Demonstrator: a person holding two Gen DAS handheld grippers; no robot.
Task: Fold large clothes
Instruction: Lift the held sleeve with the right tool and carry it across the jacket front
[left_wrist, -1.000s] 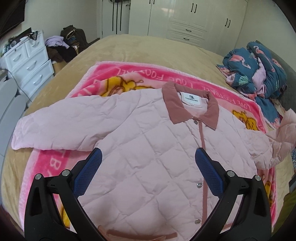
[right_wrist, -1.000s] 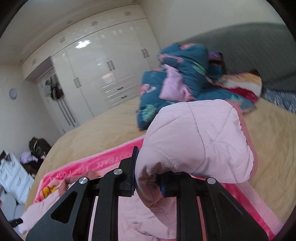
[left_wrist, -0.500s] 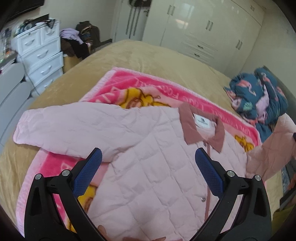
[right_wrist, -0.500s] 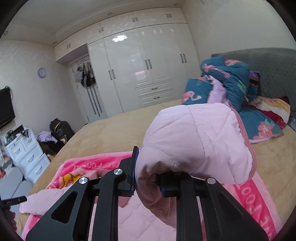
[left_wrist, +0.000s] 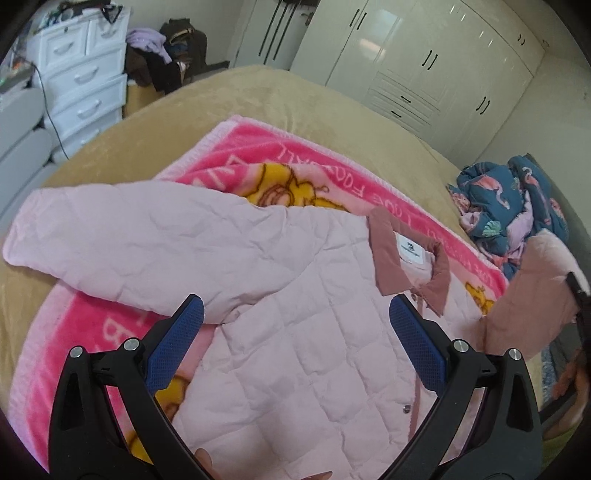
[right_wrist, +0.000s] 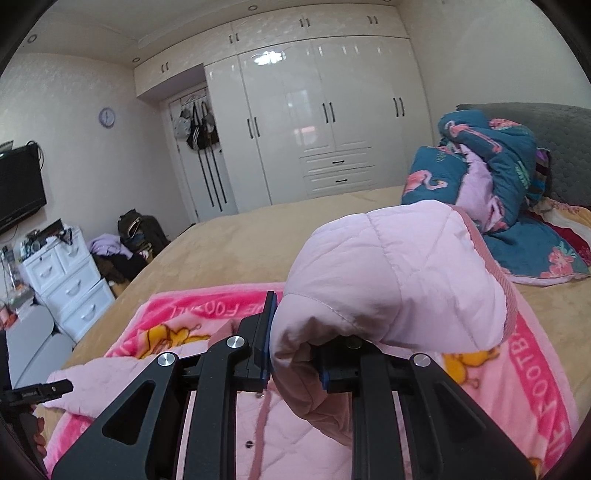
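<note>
Left gripper (left_wrist: 295, 343): jaws spread wide above pink quilted jacket (left_wrist: 303, 354);
Right gripper (right_wrist: 295, 354): clamped on jacket's raised sleeve (right_wrist: 391, 280)

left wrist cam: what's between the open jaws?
In the left wrist view, the pink quilted jacket fills the gap between the left gripper jaws, lying flat on the pink blanket.

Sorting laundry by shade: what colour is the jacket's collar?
The collar is dusty rose, darker than the pale pink quilted jacket; left wrist view.

wardrobe (right_wrist: 325, 122) white | drawers (right_wrist: 70, 284) white | wall clock (right_wrist: 106, 117)
</note>
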